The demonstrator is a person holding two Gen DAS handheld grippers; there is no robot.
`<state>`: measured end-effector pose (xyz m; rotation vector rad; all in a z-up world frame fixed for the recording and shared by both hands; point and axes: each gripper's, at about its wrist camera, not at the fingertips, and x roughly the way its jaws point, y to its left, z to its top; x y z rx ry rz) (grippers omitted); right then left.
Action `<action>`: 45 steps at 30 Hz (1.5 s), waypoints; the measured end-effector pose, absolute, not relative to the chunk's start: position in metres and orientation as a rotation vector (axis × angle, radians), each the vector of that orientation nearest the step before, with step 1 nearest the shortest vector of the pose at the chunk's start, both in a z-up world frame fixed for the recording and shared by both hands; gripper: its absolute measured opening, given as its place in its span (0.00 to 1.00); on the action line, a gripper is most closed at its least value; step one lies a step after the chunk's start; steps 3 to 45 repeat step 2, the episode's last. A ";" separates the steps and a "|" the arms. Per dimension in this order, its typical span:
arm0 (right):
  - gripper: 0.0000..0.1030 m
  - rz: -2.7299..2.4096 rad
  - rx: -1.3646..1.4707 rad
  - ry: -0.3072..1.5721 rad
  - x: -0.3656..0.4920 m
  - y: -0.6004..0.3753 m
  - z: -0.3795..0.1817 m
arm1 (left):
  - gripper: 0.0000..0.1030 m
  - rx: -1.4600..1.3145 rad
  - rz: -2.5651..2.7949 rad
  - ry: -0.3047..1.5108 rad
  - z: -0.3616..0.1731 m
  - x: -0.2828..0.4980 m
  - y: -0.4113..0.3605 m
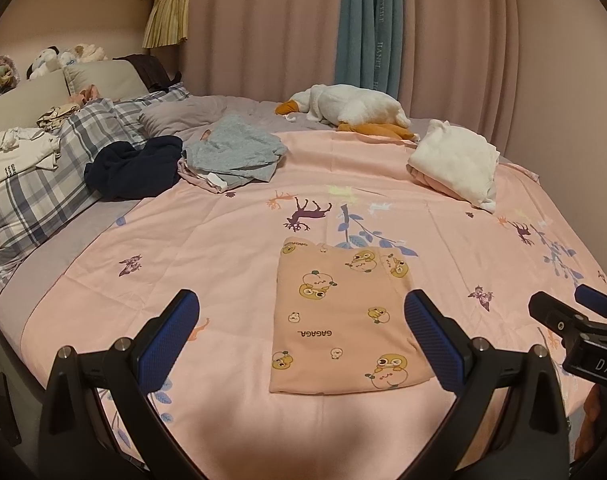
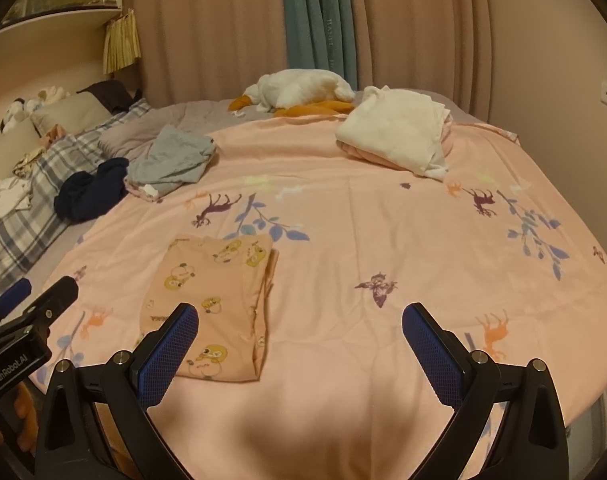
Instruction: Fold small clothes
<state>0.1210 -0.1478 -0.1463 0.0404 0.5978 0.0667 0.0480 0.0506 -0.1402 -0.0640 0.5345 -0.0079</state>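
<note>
- Blue-padded fingers (image 1: 433,344) of the left gripper (image 1: 301,336) sit nearest the lens, spread wide, nothing between them.
- Right gripper (image 2: 299,340): likewise wide open, holding nothing; hovers above the bedspread (image 2: 383,240).
- Task item: peach duck-print garment (image 1: 339,320), lettered "GAGAGA", lies flat on the pink bedspread as a neat upright rectangle. In the left view it sits between the open fingers, the right-side pad overlapping its edge in the picture; actual contact cannot be told.
- Right view shows the same garment to the left of centre, with stacked layers along its right edge, so it looks folded lengthwise at least once.
- Judgement: this fold appears complete or one cross-fold short; neither gripper is engaged with cloth.
- Next move, as judged: either pinch both near corners and bring the bottom up to the top edge, or leave the garment and fetch another piece.
- Candidates for fetching: grey garment (image 1: 233,154) and navy garment (image 1: 135,170), both rumpled near the plaid pillow (image 1: 39,200), well apart from the grippers.
- White folded cloth (image 1: 455,160) lies far right; plush goose (image 1: 343,110) lies by the curtain (image 1: 263,28).
- Risk: a pinch may catch the bedspread along with the thin cloth.
</note>
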 end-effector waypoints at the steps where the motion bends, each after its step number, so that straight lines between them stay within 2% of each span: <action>1: 0.98 0.065 0.040 0.598 0.121 -0.148 -0.146 | 1.00 -0.064 -0.011 0.536 -0.140 0.049 0.051; 45: 0.98 0.063 0.039 0.598 0.121 -0.147 -0.146 | 1.00 -0.065 -0.012 0.538 -0.141 0.049 0.051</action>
